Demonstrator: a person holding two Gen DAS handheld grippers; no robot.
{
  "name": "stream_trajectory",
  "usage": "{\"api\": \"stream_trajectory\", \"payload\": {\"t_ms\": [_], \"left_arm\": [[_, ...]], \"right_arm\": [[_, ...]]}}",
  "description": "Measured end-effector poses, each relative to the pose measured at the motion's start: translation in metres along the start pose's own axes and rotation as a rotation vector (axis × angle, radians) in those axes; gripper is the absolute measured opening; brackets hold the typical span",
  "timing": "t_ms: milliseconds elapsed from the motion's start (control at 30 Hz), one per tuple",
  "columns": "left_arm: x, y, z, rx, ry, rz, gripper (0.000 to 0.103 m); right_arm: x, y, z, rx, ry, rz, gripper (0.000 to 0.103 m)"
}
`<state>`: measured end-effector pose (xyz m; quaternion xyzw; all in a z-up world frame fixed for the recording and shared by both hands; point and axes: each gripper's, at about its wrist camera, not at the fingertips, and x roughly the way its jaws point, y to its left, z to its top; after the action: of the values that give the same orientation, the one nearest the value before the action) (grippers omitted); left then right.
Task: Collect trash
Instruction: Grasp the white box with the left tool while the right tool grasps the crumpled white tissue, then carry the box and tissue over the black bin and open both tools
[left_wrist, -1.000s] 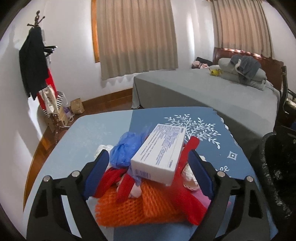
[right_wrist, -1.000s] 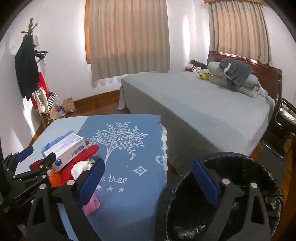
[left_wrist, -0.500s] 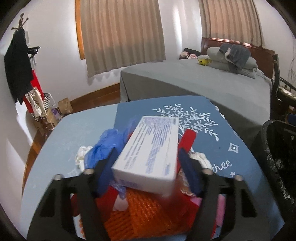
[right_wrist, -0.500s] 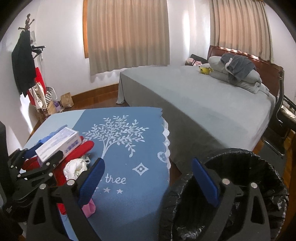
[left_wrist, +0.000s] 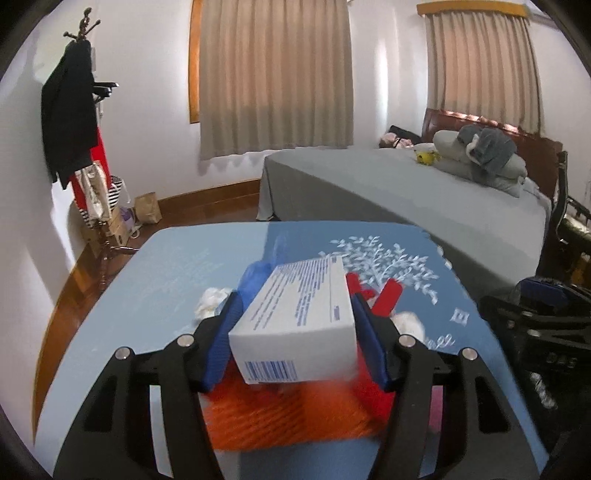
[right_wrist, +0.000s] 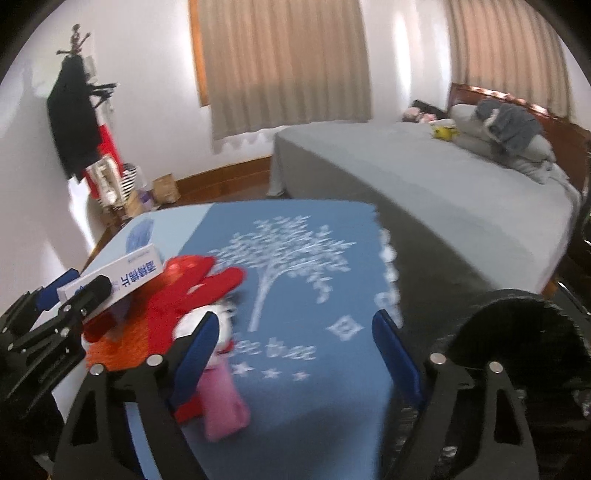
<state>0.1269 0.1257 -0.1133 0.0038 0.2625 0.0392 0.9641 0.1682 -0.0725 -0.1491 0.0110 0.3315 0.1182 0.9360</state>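
My left gripper (left_wrist: 295, 339) is shut on a white box with blue print (left_wrist: 299, 314), its blue pads pressing both long sides. The box hangs just above a trash pile on the table: orange foam net (left_wrist: 288, 417), red scraps (left_wrist: 388, 295), a blue plastic bag (left_wrist: 255, 277), crumpled white tissue (left_wrist: 210, 299). In the right wrist view the left gripper (right_wrist: 70, 291) holds the box (right_wrist: 122, 273) at far left. My right gripper (right_wrist: 295, 354) hovers over the blue tablecloth, jaws closing with nothing between them. Its left finger is beside a pink wrapper (right_wrist: 221, 398) and the red scraps (right_wrist: 192, 284).
A black-bagged trash bin (right_wrist: 524, 332) stands off the table's right edge. The table wears a blue cloth with a white tree print (right_wrist: 288, 251). Beyond it are a grey bed (left_wrist: 406, 192) and a coat stand with bags (left_wrist: 74, 122) at the left wall.
The left jaws closed onto the white box and raised it off the pile. The right gripper swung left from above the bin to over the tablecloth, and its jaws narrowed.
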Motion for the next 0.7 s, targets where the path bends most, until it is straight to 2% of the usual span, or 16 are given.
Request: {"api": "stream_trajectory", "payload": {"t_ms": [167, 300, 400, 467, 567, 700], "left_arm": [[-0.001, 0.012, -0.011, -0.001, 0.030, 0.021, 0.057], [0.000, 0.020, -0.013, -0.003, 0.037, 0.019, 0.056], [0.001, 0.020, -0.013, -0.001, 0.037, 0.011, 0.056], [0.002, 0.020, -0.013, -0.005, 0.038, 0.003, 0.056], [0.003, 0.020, -0.010, -0.003, 0.035, -0.008, 0.056], [-0.003, 0.019, -0.008, -0.011, 0.019, -0.027, 0.056]], "right_arm": [[0.026, 0.026, -0.007, -0.017, 0.062, 0.081, 0.072], [0.043, 0.037, -0.012, -0.038, 0.109, 0.110, 0.064], [0.056, 0.039, -0.015, -0.023, 0.158, 0.174, 0.048], [0.059, 0.042, -0.016, -0.023, 0.172, 0.218, 0.027], [0.054, 0.046, -0.015, -0.057, 0.169, 0.247, 0.016], [0.037, 0.042, -0.007, -0.060, 0.121, 0.247, 0.015]]}}
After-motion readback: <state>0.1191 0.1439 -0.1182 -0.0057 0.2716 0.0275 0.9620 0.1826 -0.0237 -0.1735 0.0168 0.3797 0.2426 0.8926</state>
